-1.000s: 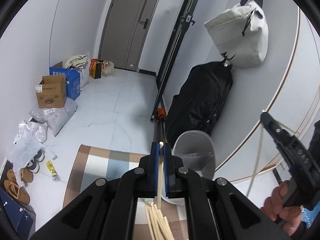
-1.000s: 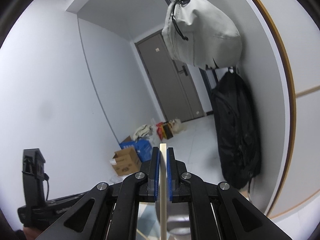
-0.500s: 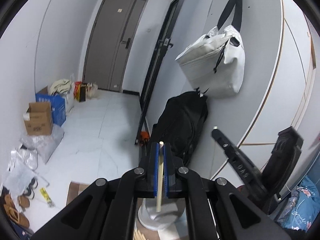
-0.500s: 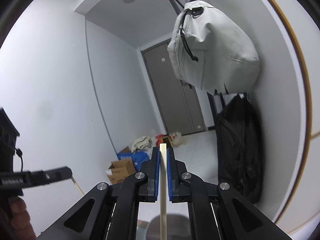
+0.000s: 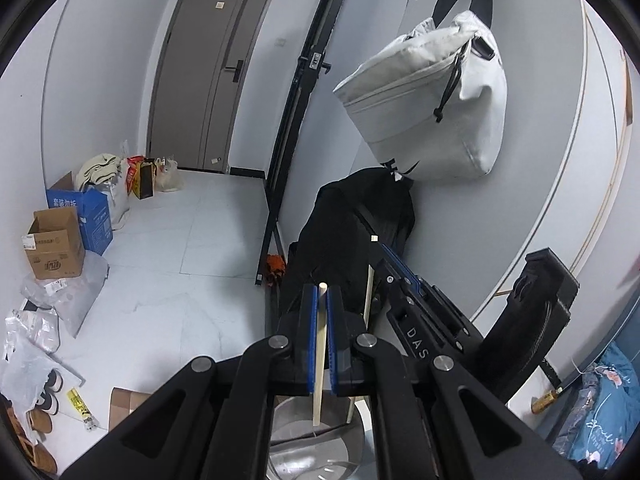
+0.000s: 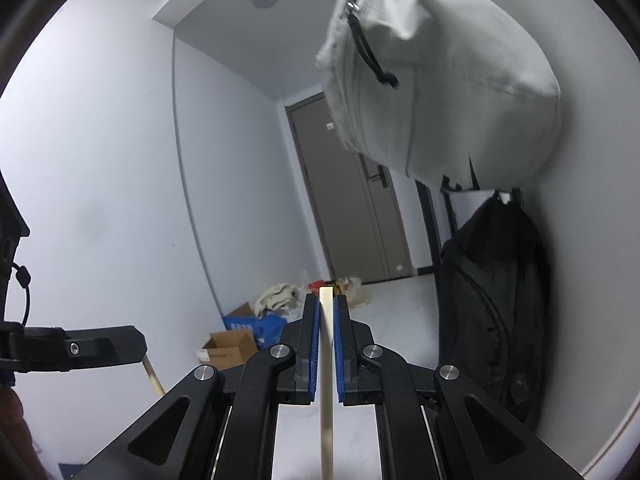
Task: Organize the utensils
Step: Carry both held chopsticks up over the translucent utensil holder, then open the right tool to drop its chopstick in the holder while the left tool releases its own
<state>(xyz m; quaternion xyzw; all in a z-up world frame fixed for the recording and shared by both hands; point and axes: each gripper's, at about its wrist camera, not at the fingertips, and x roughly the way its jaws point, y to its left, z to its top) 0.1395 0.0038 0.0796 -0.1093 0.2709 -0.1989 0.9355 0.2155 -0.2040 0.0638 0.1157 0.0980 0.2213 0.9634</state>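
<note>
— Two chopsticks are in the air, one per hand! Start on the left for me.

— Left hand-held gripper [image 5: 319, 298] is clenched on a pale chopstick [image 5: 319, 354], blue pads pinching it upright. Its lower tip hangs just above the rim of a glass container [image 5: 316, 446] at the bottom of the left wrist view.

— Anything inside that container?

— One pale stick looks to be lying in it, but it's too faint to be sure.

— And across to the right?

— Right hand-held gripper [image 6: 327, 306] grips a second chopstick [image 6: 326, 380] the same way, held upright just beside the left one, near the black bag [image 5: 356, 236].

— So how far along?

— I'd call it midway: both sticks picked up, neither dropped in yet. Lowering and letting go remain.
</note>
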